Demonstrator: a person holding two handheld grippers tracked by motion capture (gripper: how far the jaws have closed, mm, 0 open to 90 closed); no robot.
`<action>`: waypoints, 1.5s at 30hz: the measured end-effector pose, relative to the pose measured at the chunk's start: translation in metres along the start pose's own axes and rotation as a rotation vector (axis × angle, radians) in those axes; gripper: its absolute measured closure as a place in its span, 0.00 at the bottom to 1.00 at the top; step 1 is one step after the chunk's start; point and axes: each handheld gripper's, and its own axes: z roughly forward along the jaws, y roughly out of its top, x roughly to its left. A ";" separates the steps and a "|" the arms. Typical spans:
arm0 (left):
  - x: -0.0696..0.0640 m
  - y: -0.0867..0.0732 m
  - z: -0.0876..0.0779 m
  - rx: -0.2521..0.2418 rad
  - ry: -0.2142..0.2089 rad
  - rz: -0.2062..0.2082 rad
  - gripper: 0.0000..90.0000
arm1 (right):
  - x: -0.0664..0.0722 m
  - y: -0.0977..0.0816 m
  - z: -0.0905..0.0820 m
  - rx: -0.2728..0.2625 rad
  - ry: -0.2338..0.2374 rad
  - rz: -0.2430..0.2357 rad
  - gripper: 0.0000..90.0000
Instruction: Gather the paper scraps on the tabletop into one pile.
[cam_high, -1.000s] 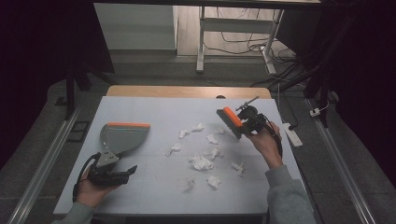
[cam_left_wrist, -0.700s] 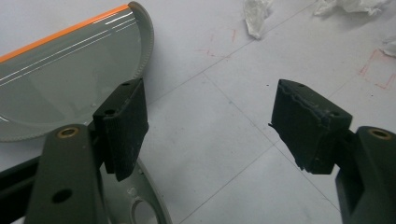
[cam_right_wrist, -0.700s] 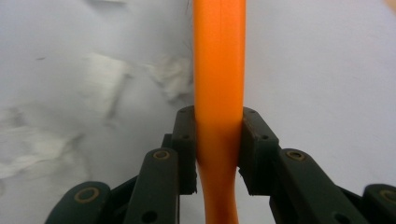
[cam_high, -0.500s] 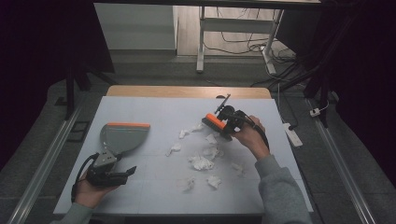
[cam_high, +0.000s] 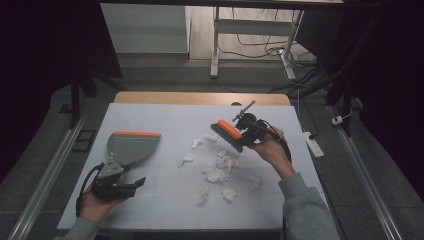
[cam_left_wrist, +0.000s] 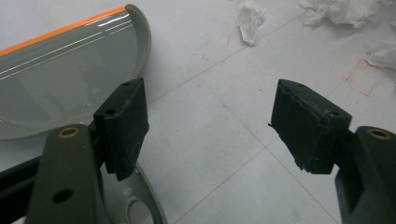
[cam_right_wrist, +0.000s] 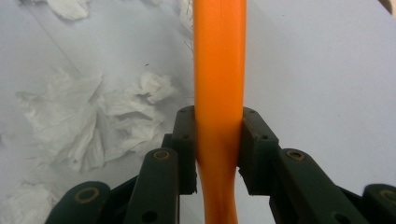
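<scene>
A grey dustpan (cam_high: 130, 147) with an orange lip lies on the white table at the left. My left gripper (cam_high: 125, 177) rests just behind its handle. In the left gripper view the gripper (cam_left_wrist: 210, 121) is open, with bare table between its jaws. The dustpan (cam_left_wrist: 60, 79) lies beside the left jaw. My right gripper (cam_high: 246, 131) is shut on the orange handle of a brush (cam_high: 230, 135) held above the table. The brush handle (cam_right_wrist: 219, 70) runs straight up between the pads of the right gripper (cam_right_wrist: 218, 144). Crumpled white paper scraps (cam_high: 217, 167) lie below and left of the brush.
More paper scraps (cam_right_wrist: 102, 116) are spread over the middle of the table (cam_high: 165, 120), one (cam_left_wrist: 250, 16) lying ahead of the left gripper. A power strip (cam_high: 311, 142) lies on the floor to the right. Desk legs and cables stand beyond the far edge.
My right hand has carried the brush leftward, from the table's right side to above the paper scraps. The left gripper and the dustpan have stayed put.
</scene>
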 end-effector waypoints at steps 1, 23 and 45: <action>0.000 0.000 0.000 0.001 0.000 -0.001 0.31 | -0.001 0.000 0.000 -0.007 0.003 0.003 0.79; 0.005 -0.001 0.002 -0.007 -0.030 -0.017 0.31 | -0.030 0.063 0.060 0.126 -0.016 -0.075 0.79; 0.004 -0.002 0.002 -0.002 -0.024 -0.019 0.31 | 0.018 0.029 0.028 0.148 0.126 -0.291 0.79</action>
